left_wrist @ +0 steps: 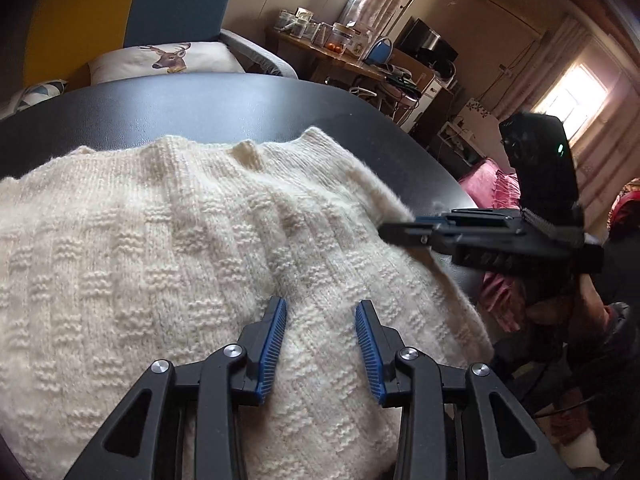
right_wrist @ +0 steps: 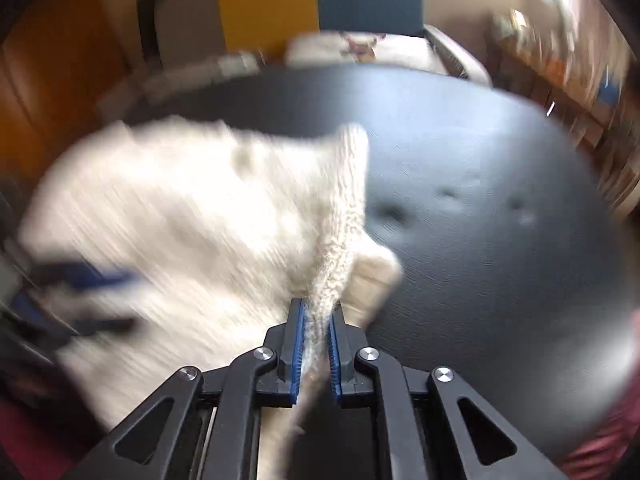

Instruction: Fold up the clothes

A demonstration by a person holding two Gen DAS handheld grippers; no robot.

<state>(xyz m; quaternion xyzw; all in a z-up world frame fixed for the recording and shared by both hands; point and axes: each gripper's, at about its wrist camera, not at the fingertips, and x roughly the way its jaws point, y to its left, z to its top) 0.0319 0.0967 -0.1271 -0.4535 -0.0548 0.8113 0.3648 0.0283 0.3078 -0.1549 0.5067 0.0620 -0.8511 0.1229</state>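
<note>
Your cream knit sweater [left_wrist: 192, 248] is lying spread over the black desk [left_wrist: 200, 108], covering most of the near and left part of it, with bare desk showing on the far side and off to the right. You can see the basket-weave texture of the knit clearly from the left wrist view.

Your left hand-held gripper [left_wrist: 321, 312] is hovering over the near part of the sweater with its blue pads [left_wrist: 276, 344] spread apart and nothing between them. Can't tell if the tips are actually touching the wool or just above it.

Your right hand-held gripper [right_wrist: 317, 316] is pinching a bunched edge of the sweater [right_wrist: 340, 216], the blue pads [right_wrist: 298, 344] pressed in on a ridge of knit that runs up and away from the jaws. That edge is lifted off the desk [right_wrist: 480, 200], and the rest of the fabric to the left is pretty motion-blurred in that view. From the left wrist view you can see the right hand-held gripper [left_wrist: 384, 232] coming in from the right, at the sweater's right edge.

Behind the desk there's a white pillow with a deer print [left_wrist: 168, 58] on a grey seat, and a cluttered wooden table [left_wrist: 344, 56] further back to the right under the window.
</note>
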